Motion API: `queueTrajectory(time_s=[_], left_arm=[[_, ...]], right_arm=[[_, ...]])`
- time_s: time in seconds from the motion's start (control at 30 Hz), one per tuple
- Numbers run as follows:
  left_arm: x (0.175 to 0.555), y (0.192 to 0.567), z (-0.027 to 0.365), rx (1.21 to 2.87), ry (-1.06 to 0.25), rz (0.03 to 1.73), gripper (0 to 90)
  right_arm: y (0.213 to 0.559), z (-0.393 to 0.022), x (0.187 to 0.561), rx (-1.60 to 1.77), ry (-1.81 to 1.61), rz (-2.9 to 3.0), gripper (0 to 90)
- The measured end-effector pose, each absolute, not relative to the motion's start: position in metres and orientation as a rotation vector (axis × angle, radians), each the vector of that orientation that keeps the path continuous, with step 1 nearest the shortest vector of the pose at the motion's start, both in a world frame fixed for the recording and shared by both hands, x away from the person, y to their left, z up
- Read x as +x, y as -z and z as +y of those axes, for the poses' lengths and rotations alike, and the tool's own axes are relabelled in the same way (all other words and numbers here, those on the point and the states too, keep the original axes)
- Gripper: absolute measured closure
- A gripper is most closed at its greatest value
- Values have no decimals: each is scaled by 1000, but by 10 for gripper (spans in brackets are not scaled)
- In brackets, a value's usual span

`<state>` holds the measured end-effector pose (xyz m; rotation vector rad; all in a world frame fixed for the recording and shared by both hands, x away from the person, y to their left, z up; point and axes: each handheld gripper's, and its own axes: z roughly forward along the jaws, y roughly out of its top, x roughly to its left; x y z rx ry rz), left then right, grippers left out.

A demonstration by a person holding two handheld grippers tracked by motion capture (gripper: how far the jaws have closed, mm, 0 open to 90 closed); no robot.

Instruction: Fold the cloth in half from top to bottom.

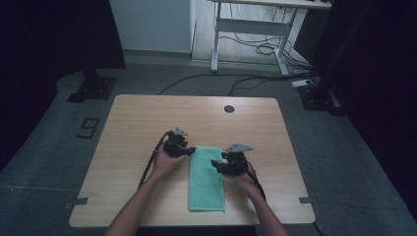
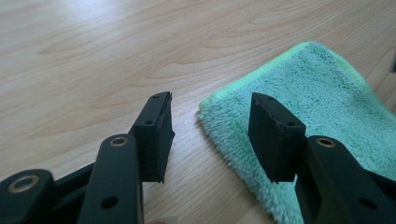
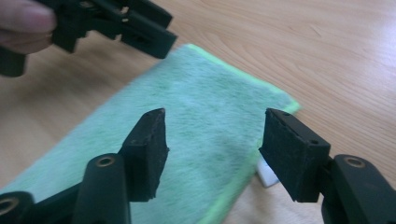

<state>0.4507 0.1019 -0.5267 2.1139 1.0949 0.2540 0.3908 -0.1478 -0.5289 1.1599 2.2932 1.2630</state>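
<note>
A green towel (image 1: 206,179), folded into a long strip, lies on the wooden table (image 1: 147,113) near its front edge. My left gripper (image 1: 190,150) stands open at the towel's far left corner. In the left gripper view (image 2: 211,99) one jaw is over bare wood and the other over the towel (image 2: 308,88). My right gripper (image 1: 216,165) is open over the strip's right edge, with nothing pinched. Seen from the right gripper view (image 3: 215,114), the towel (image 3: 201,98) lies below the jaws and the left gripper (image 3: 140,28) sits at its far corner. A small white tag (image 3: 267,176) peeks from under the edge.
A round cable hole (image 1: 228,108) sits near the table's far edge. Beyond the table a white desk frame (image 1: 215,44) stands over loose cables (image 1: 265,49) on the floor. Black stand bases (image 1: 93,88) flank the table.
</note>
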Motion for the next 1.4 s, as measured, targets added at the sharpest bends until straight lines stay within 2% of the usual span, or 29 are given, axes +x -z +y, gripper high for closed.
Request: queueTrajectory(time_s=[0.47, 0.93, 1.1, 1.13, 1.4], left_arm=[[456, 535, 97, 2126, -227, 1107, 509], [454, 538, 101, 2136, -219, 1096, 560], [453, 539, 101, 2142, -236, 1080, 623], [452, 539, 100, 2151, -238, 1067, 644], [451, 540, 98, 2147, -197, 1047, 795]], right_arm=[[541, -155, 434, 1245, -1211, 2263, 418], [551, -148, 455, 1239, -1169, 2284, 461], [551, -146, 454, 1203, -1134, 2293, 527], [550, -144, 453, 1176, -1128, 2310, 602], [549, -143, 454, 1150, -1165, 2377, 791]])
